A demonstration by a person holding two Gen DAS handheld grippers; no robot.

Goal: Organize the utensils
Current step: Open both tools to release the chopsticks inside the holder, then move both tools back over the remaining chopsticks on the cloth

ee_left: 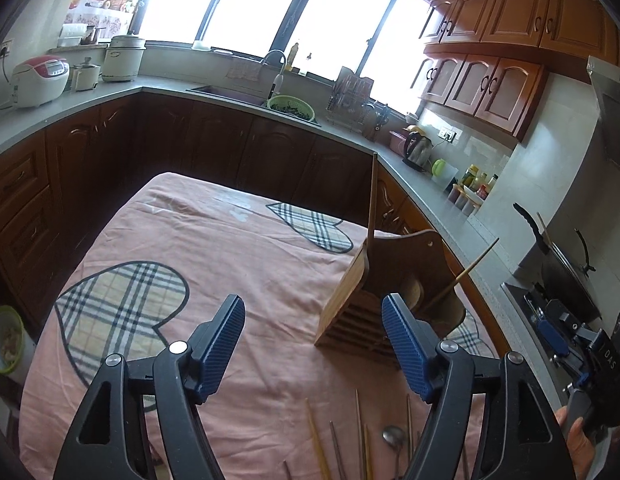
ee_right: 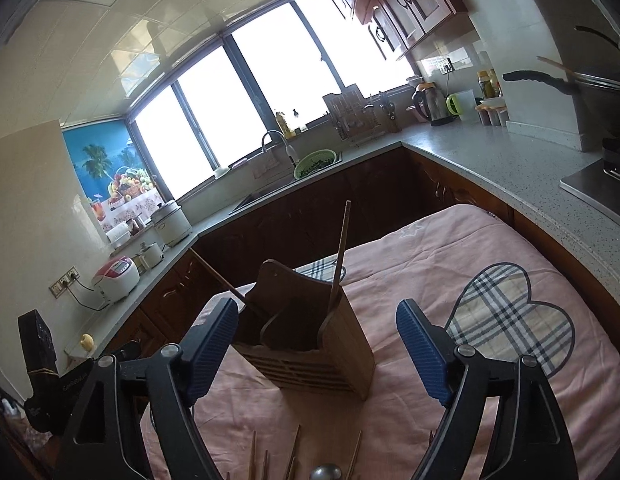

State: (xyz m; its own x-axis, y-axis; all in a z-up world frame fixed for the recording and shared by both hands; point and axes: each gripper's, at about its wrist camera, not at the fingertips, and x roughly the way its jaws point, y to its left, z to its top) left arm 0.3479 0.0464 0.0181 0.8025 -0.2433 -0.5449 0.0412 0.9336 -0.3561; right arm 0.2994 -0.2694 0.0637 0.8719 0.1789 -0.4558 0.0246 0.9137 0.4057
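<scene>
Since both of our grippers are empty right now, we think the step is to go back and pick up another stick or spoon from the cloth. The left gripper (ee_left: 314,344) has its jaws wide apart with nothing between them, and the right gripper (ee_right: 318,344) is the same, wide apart and holding nothing. The wooden holder (ee_right: 305,328) stands just past the right jaws, in the gap between them, and it sits just behind the right-side jaw of the left gripper. Two chopsticks (ee_right: 338,256) already stand in it, one nearly straight up and one leaning far out. The loose chopsticks (ee_left: 318,440) and a metal spoon (ee_left: 393,436) lie below the left jaws, close to us. To do this well, we should dip down low, put one thin stick between the pads, and squeeze near its middle so it does not spin. The sticks are thin, hard and smooth, so they may slip. The spoon is shiny, with a round bowl. The holder is brown wood with slots in its front and a curvy top. The pink cloth (ee_left: 237,264) is soft and wrinkly, so a stick may roll.
</scene>
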